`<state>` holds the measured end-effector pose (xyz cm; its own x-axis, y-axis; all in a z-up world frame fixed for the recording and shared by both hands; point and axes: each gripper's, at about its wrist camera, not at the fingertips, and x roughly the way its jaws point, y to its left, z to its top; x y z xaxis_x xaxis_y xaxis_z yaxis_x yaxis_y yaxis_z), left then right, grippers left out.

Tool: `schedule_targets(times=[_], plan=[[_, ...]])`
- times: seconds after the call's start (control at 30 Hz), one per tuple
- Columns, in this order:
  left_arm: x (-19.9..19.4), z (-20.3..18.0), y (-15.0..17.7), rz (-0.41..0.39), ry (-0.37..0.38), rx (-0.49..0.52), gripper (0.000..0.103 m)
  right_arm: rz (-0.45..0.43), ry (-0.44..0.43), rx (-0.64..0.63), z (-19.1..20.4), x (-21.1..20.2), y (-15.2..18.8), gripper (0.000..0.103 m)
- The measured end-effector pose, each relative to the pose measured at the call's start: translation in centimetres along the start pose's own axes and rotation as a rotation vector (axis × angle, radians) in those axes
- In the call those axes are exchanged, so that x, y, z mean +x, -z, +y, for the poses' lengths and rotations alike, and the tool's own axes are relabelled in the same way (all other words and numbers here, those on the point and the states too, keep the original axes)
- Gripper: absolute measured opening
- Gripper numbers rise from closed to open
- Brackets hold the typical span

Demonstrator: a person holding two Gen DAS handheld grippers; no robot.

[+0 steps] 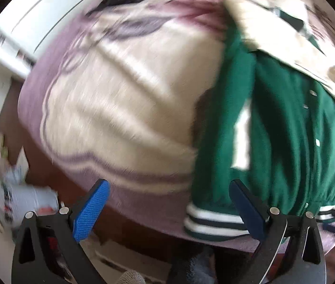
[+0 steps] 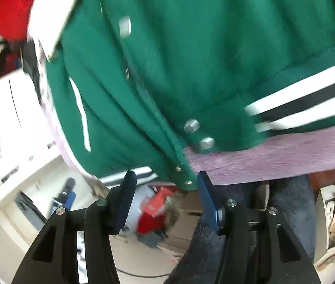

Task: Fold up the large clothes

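Near field: the left hand-held gripper (image 1: 168, 209) stands wide, its blue pads (image 1: 91, 215) apart and nothing between them, poised at the near edge of the surface; the right hand-held gripper (image 2: 165, 197) is likewise spread and empty, with the snap-buttoned front edge of the jacket (image 2: 167, 59) hanging just above the gap, not visibly pinched. Middle field: the green jacket (image 1: 283, 142), with striped ribbed hem (image 1: 214, 222) and cream sleeve (image 1: 285, 35), lies rumpled on a lilac and cream blanket (image 1: 120, 108), on the right part of it in the left view; its hem reaches the near edge, and the front placket with snaps (image 2: 192, 126) runs crooked. Far field: a red item (image 2: 13, 7) lies beyond the jacket, with white furniture (image 1: 37, 7) to the left. Both views are blurred by motion. Judged status: early; the jacket appears neither spread flat nor folded, so squaring, sleeve folds and body folds all seem left to do.
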<state>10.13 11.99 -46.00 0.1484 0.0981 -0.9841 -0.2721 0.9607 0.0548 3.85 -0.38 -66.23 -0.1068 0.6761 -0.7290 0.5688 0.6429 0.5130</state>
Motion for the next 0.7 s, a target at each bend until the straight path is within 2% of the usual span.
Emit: schedule_targets(times=[0.07,0.2,0.23,0.3,0.33,0.37,0.43,0.5,0.57,0.63,0.7], plan=[[-0.6,-3.1,-0.9,-0.029,0.018,0.056,0.103,-0.076,0.001,0.05,-1.2,-4.4,-0.7,0.056],[-0.7,-9.1,-2.3,-0.043,0.082,0.089,0.103,-0.237,0.031,0.122,-4.3,-14.5,-3.9,0.056],[-0.6,-10.7,-2.7,-0.039,0.095,0.084,0.103,-0.276,0.042,0.123,-4.9,-17.0,-5.8,0.056],[-0.2,-13.6,-3.1,-0.033,0.182,0.084,0.103,-0.333,0.077,0.112,-5.7,-20.9,-9.0,0.056],[0.1,-14.6,-3.3,-0.023,0.198,0.082,0.103,-0.351,0.093,0.107,-7.8,-23.4,-11.8,0.056],[0.9,-16.4,-3.4,0.0,0.202,0.077,0.103,-0.371,0.101,0.093,-8.0,-24.9,-13.9,0.056],[1.9,-19.3,-3.4,0.028,0.172,0.076,0.103,-0.393,0.11,0.056,-9.5,-28.1,-18.0,0.056],[2.9,-22.1,-3.4,0.034,0.105,0.102,0.103,-0.386,0.113,0.0,-9.6,-29.1,-23.0,0.056],[3.5,-24.5,-3.3,0.027,0.022,0.121,0.103,-0.357,0.122,-0.068,-8.6,-28.3,-28.0,0.056],[3.9,-26.4,-3.3,0.021,-0.04,0.097,0.103,-0.306,0.145,-0.16,-8.9,-27.4,-32.6,0.056],[4.2,-27.6,-3.3,0.027,-0.08,0.065,0.103,-0.251,0.132,-0.243,-7.3,-24.2,-36.6,0.056]])
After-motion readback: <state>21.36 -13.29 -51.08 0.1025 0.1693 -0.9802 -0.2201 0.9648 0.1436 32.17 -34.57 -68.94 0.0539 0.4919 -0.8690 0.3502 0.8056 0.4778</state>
